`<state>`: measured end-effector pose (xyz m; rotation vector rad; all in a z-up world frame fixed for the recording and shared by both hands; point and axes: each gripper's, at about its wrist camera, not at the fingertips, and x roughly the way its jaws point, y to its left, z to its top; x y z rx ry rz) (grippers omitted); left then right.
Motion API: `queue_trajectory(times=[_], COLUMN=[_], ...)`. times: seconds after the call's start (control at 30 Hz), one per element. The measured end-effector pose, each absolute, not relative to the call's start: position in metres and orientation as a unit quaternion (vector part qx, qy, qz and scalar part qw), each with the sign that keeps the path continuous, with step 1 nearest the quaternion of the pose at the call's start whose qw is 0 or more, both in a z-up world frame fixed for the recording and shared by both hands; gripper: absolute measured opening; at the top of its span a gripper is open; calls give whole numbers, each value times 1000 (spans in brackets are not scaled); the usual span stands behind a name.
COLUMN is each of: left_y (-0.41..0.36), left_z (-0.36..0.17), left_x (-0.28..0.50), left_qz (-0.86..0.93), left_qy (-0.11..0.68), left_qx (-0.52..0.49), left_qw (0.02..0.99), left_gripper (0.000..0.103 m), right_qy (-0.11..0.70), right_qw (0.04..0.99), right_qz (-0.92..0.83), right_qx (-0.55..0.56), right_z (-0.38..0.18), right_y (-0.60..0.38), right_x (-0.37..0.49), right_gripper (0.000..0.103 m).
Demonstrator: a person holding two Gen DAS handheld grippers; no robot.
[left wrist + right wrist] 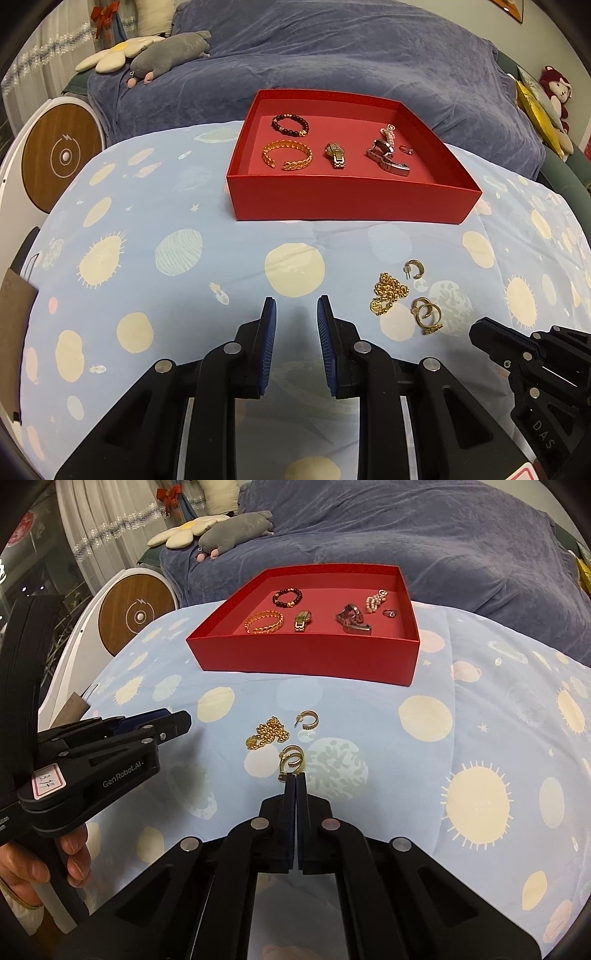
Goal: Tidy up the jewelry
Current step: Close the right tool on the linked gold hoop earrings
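My right gripper [296, 775] is fully closed, its tips pinching the near end of a gold ring cluster [291, 760] that sits at twelve o'clock from the tips; whether the cluster is clear of the cloth I cannot tell. My left gripper [296, 306] hangs partly open over the bed [177, 295] with nothing between its pads. Around the cluster, a gold chain [269, 733] lies at ten o'clock and a hoop earring [309, 719] at twelve, both loose on the patterned sheet and near each other. I judge the step in hand to be picking up the rings for the box; the next move calls for a steady lift and a carry toward twelve o'clock, keeping the thin grip from slipping, then a release over a bare patch of the floor of the box. The red box [306, 661] stands farther out at twelve. In it lie a dark bead bracelet [287, 597] at the back left, a gold cuff [264, 623] in front of it, a small gold watch [302, 620] mid-box, a steel watch [352, 619] to the right, a pearl piece [376, 600] behind that, and a tiny ring [390, 613] at far right.
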<state>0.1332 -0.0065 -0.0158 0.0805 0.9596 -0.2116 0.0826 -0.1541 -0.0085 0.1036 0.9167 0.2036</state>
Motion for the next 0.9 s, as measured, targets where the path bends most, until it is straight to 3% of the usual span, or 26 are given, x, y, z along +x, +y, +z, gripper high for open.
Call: queue_trajectory(times=[0.07,0.13,0.17,0.23,0.5,0.57,0.9], left_y=[-7,-7,-7,-8,-7,-5,-13], left_z=[-17,-18,-17,-16,-16,-16,-21], left_x=[134,135,135,134,133,134,137], left_qz=[-100,-99,-100,-101,-102,-102,-117], left_qy=[463,464,464,462,463,464,467], left_qx=[38,36,36,35,36,35,34], left_qw=[880,879,880,880,880,879,876], left_gripper=[22,22,22,22,29,29,29], right_qy=[441,451,453,451,456,455,432], right_qw=[890,884,883,884,884,885,894], right_qz=[103,107,106,106,95,95,105], right_qx=[53,57,61,60,38,36,48], right_z=[-9,-13,-16,-19,-37,-38,-15], right_y=[-156,-156,-156,-153,-143,-143,-151], right_x=[83,86,87,90,107,107,91], right_gripper=[0,7,21,33,29,12,12])
